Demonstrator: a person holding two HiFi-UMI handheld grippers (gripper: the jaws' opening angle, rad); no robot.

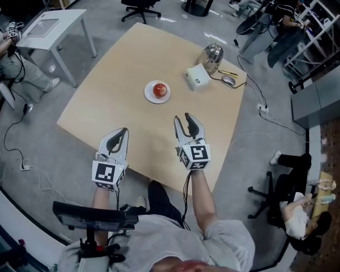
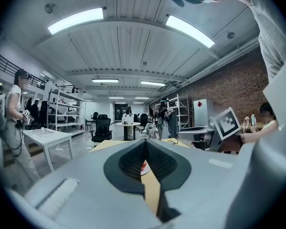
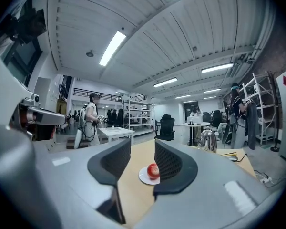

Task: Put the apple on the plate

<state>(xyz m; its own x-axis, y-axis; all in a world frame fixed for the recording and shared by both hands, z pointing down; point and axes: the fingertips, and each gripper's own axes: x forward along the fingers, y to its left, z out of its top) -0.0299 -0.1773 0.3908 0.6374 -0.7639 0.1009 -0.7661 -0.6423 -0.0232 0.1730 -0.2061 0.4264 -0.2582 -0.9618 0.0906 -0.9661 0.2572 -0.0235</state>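
Pale wood makes up the big square tabletop (image 1: 119,95), which sits corner-on to the person on a grey concrete floor (image 1: 34,140). Both of the person's forearms reach forward from the body over the near edge, side by side and apart, the right forearm (image 1: 199,194) bare up to a grey sleeve.

Each hand carries its tool pointing roughly level across the wood toward the far side. The left hand-held gripper (image 1: 123,131) is clenched, its dark ribbed pads meeting at the tips with nothing caught in them. The right hand-held gripper (image 1: 182,119) is released: its jaws stand apart with only bare tabletop in the gap, well short of the fruit.

Each gripper bears a marker cube, the left (image 1: 107,173) and the right (image 1: 195,155), printed with black-and-white square patterns rather than letters.

Farther off, near the far right corner, stands a shiny metal kettle (image 1: 213,57), with a white box (image 1: 197,77) just beside it and a mouse (image 1: 229,80) on its cable near the edge.

Mid-table lies the white plate (image 1: 149,97), and the red apple (image 1: 160,89) already rests on it, upright, clear of both grippers.
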